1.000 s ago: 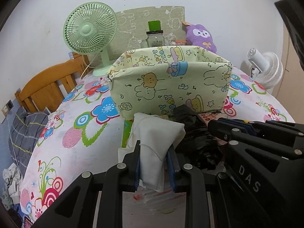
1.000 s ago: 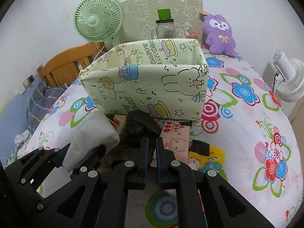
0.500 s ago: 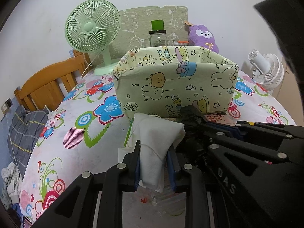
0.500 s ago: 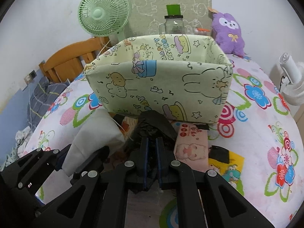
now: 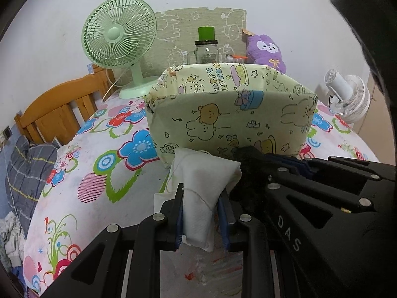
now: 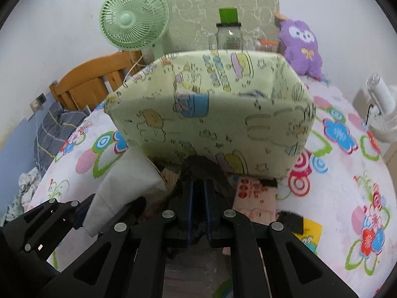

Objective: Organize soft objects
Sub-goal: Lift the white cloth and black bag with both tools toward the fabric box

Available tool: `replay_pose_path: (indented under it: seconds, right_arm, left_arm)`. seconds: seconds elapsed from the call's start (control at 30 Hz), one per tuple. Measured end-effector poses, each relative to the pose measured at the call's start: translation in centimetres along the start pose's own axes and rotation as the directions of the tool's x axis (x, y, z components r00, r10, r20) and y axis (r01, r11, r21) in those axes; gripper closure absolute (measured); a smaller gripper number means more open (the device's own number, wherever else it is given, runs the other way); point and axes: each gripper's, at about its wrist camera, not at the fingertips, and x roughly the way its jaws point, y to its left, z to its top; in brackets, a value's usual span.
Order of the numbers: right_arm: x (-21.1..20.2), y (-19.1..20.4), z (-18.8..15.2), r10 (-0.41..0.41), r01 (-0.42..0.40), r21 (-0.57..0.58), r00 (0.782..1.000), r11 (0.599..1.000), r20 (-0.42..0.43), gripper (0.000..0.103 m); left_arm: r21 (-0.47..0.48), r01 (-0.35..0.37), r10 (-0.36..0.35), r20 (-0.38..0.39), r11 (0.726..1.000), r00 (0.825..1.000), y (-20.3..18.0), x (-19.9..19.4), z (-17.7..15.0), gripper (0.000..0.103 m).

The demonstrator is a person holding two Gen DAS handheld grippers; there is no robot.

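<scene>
**Both tongs loaded in front of the fabric bin**

I have the left tongs [image 5: 201, 213] clamped on a white cloth pouch [image 5: 203, 181], low in the centre of the left wrist frame; the pouch bulges above the pads and a thin string runs down its front. My right tongs [image 6: 197, 206] are pinched nearly together on a crumpled piece of black cloth [image 6: 202, 165], bottom centre of the right wrist frame. In that frame the white pouch sits at lower left, just beside the black cloth.

Straight ahead of both tongs, filling mid-frame, stands the pale green fabric bin [image 5: 230, 119] printed with cartoon animals, open at the top, on the flower-patterned worktop [image 5: 99, 173]. A pink printed packet [image 6: 255, 193] lies on the worktop just right of the right tongs.

At the upper left stands a green fan [image 5: 119, 39]; a purple plush toy [image 5: 266, 52] sits at upper right behind the bin, and a white fan [image 5: 347, 96] at the right edge.
</scene>
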Motion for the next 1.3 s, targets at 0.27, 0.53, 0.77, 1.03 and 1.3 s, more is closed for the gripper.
replay_pose_path:
  seconds: [0.27, 0.53, 0.77, 1.03, 1.3]
  right_arm:
    - [0.8, -0.2, 0.3, 0.014, -0.014, 0.001, 1.0, 1.0, -0.003, 0.1]
    - [0.7, -0.3, 0.3, -0.031, 0.031, 0.016, 1.0, 0.999, -0.002, 0.04]
    - [0.9, -0.7, 0.4, -0.025, 0.025, 0.032, 1.0, 0.999, 0.003, 0.033]
    - [2.2, -0.6, 0.2, 0.053, -0.051, 0.052, 0.998, 0.997, -0.034, 0.07]
    - [0.5, -0.3, 0.2, 0.048, -0.048, 0.037, 0.999, 0.998, 0.002, 0.079]
  left_arm:
    - [-0.005, 0.003, -0.003, -0.004, 1.0, 1.0, 0.1, 0.7, 0.5, 0.081]
    - [0.005, -0.002, 0.002, -0.004, 1.0, 1.0, -0.1, 0.7, 0.3, 0.081]
    - [0.009, -0.014, 0.014, -0.006, 1.0, 1.0, 0.1, 0.7, 0.2, 0.08]
    - [0.012, -0.02, 0.02, -0.011, 1.0, 1.0, 0.2, 1.0, 0.2, 0.081]
    - [0.004, 0.0, 0.0, 0.008, 1.0, 1.0, -0.2, 0.0, 0.5, 0.081]
